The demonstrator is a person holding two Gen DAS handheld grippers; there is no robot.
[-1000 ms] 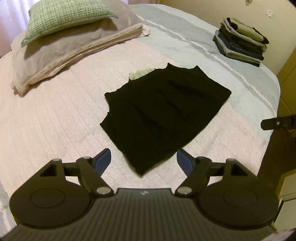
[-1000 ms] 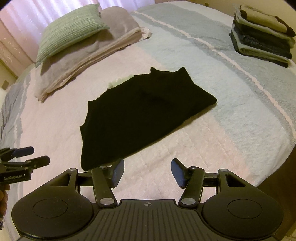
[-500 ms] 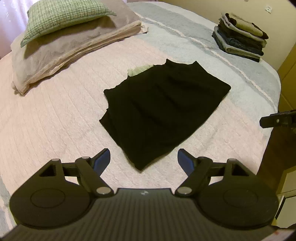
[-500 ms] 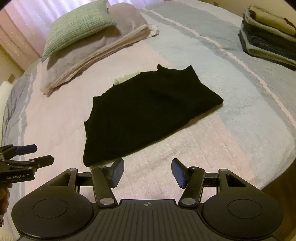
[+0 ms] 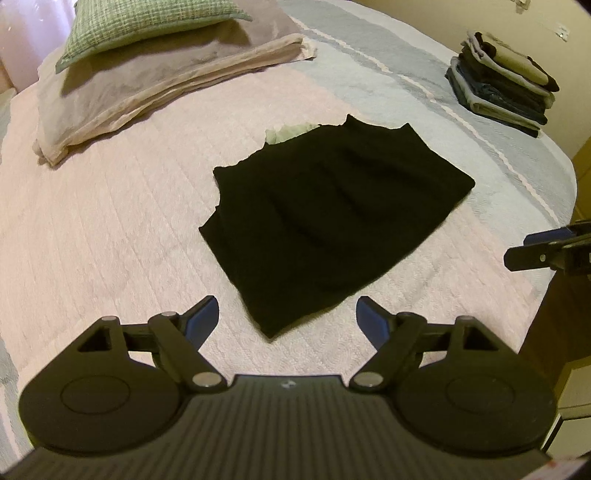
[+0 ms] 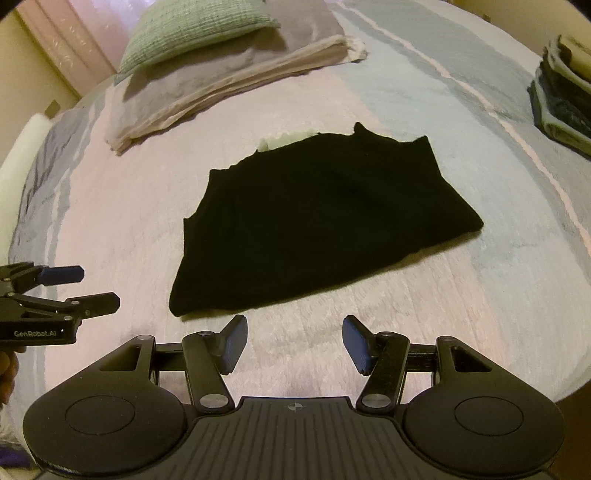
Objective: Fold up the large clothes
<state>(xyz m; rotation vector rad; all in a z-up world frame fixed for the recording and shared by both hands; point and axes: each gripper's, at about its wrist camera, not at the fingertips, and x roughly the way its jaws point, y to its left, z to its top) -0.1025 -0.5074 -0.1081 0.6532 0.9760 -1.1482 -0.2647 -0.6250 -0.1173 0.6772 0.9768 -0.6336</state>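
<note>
A black garment [image 5: 332,218] [image 6: 314,221] lies folded flat in the middle of the bed. A pale green scrap [image 5: 288,131] [image 6: 284,140] peeks out from under its far edge. My left gripper [image 5: 286,317] hovers open just short of the garment's near corner, nothing between its fingers. My right gripper [image 6: 293,341] is open too, a little back from the garment's near edge, holding nothing. In the right wrist view the left gripper [image 6: 98,288] shows at the left edge, open. The right gripper's finger [image 5: 532,253] pokes in at the right edge of the left wrist view.
A pink and grey-blue quilt [image 5: 110,229] covers the bed. Stacked pillows with a green cushion [image 5: 147,40] [image 6: 192,33] lie at the far left. A pile of folded clothes [image 5: 506,99] [image 6: 565,96] sits at the far right corner. The bed's edge drops off at the right.
Both grippers have drifted slightly, so the garment sits a bit differently in each view; the right view shifted left, pushing the folded pile to the frame edge. Both grippers stay open.
</note>
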